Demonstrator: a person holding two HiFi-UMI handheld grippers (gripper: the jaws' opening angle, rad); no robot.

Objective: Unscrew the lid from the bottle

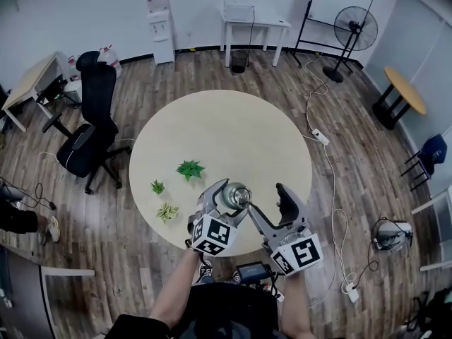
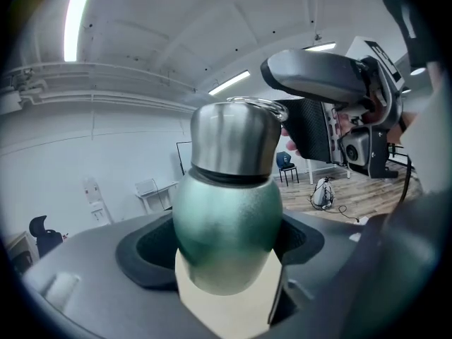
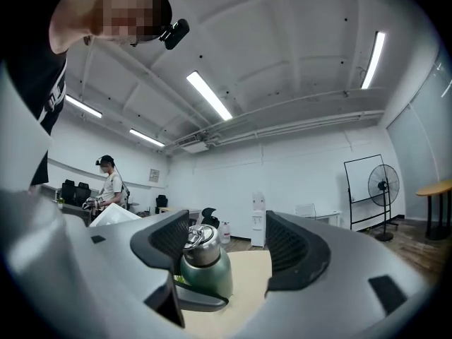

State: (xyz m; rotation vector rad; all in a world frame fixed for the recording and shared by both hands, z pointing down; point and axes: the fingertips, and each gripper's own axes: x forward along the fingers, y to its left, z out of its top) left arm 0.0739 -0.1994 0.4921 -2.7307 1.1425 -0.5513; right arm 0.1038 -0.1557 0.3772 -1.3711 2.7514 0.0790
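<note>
Here, a bottle [image 1: 237, 196] over the round pale bench [image 1: 233, 126].
Left hand-held gripper [image 1: 226, 195] clamps its body; right hand-held gripper [image 3: 236, 249] stands wide, off the lid [image 3: 198, 240]; wood floor [image 1: 353, 161], fan [image 1: 355, 28] beyond.

Left gripper [image 1: 229, 193], right gripper [image 1: 267, 198]: grey bodies, black-padded fingers [image 3: 296, 242], black-and-white marker cubes [image 1: 212, 235]; black shirt [image 1: 212, 309].

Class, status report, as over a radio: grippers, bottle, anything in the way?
Left gripper shut on bottle. Right gripper open, off the lid. Lid on. Plants well aside.
</note>
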